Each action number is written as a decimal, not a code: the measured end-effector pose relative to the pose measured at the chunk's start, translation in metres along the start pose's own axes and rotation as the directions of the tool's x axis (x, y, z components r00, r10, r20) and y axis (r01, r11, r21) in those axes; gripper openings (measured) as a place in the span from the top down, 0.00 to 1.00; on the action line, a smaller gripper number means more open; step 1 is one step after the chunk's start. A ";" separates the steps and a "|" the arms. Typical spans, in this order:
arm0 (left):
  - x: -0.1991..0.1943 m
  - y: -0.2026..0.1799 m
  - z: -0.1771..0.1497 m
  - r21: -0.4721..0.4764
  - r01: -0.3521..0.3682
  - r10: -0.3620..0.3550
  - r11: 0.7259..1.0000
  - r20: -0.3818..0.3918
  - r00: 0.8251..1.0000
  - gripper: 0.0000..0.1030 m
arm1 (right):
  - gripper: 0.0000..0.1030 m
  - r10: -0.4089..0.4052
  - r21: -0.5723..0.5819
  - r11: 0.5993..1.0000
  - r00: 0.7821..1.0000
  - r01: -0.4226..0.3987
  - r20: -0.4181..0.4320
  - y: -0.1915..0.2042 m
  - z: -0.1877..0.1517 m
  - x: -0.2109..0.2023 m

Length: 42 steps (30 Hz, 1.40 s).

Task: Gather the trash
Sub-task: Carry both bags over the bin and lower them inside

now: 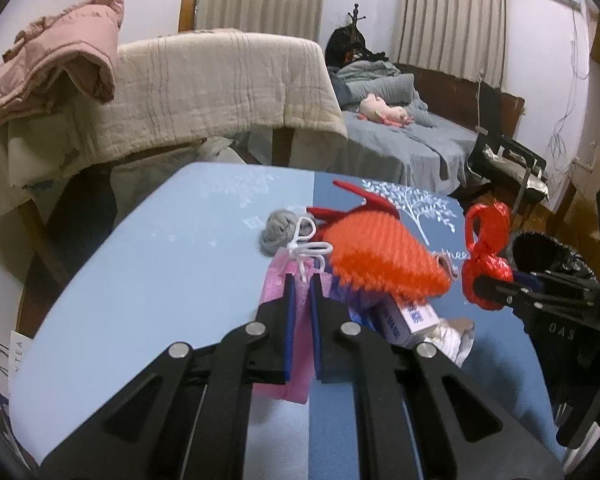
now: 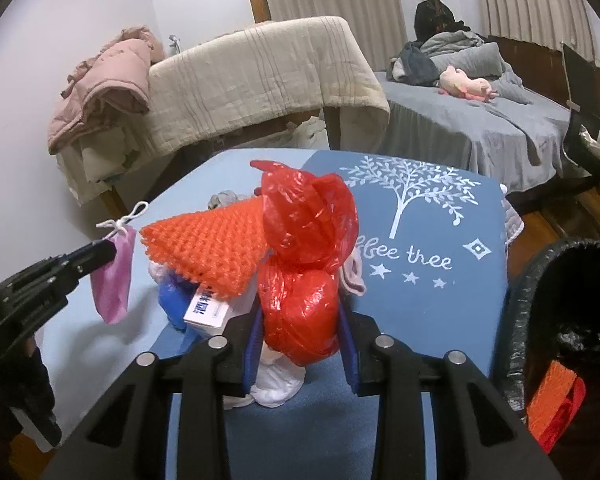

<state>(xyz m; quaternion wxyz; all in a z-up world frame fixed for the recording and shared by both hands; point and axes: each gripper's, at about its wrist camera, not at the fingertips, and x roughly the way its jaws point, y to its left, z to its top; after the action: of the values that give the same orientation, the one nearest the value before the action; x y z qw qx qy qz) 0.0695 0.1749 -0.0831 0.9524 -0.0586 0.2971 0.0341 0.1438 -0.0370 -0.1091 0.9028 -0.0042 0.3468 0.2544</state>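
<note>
The left tongs (image 1: 302, 284) are squeezing a pink pouch (image 2: 114, 276), dangling above the tabletop's (image 1: 140, 280) left edge. The right tongs (image 2: 302, 320) are pinching a red bag (image 2: 300, 304) near the black bin (image 2: 518, 320). The thin pouch may be slipping out.

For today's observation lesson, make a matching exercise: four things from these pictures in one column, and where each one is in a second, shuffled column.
Things:
1. pink pouch
2. red plastic bag
3. grey ball of cloth
4. pink soft toy

Places:
A. on the grey bed
B. lying on the blue table
C. hanging from the left claw
D. between the fingers of the right claw

Pairs: 1-C, 2-D, 3-B, 4-A
</note>
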 end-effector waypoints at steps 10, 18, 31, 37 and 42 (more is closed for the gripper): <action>-0.024 -0.022 0.024 0.001 0.029 -0.029 1.000 0.078 0.997 0.97 | 0.68 -0.002 0.014 1.000 0.998 0.001 0.062 -0.006 0.014 -0.031; -0.030 -0.050 0.036 0.019 0.084 -0.086 0.996 0.103 0.991 0.97 | 0.68 -0.025 0.031 0.999 0.994 0.022 0.103 -0.019 0.016 -0.055; -0.021 -0.116 0.048 0.094 0.213 -0.222 0.973 0.105 0.969 0.97 | 0.68 -0.130 0.111 0.987 0.983 0.116 0.127 -0.070 0.006 -0.092; -0.009 -0.152 0.048 0.120 0.282 -0.293 0.952 0.081 0.953 0.97 | 0.68 -0.200 0.157 0.971 0.971 0.179 0.132 -0.098 -0.002 -0.113; 0.001 -0.181 0.045 0.141 0.344 -0.354 0.928 0.052 0.934 0.97 | 0.68 -0.266 0.200 0.951 0.955 0.238 0.129 -0.125 -0.011 -0.132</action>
<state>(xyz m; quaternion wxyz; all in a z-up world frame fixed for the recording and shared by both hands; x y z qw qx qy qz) 0.1135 0.0011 -0.0299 0.9557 -0.0471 0.2468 -0.1531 0.1112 -0.2080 -0.0559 0.9486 0.0538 0.2942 0.1036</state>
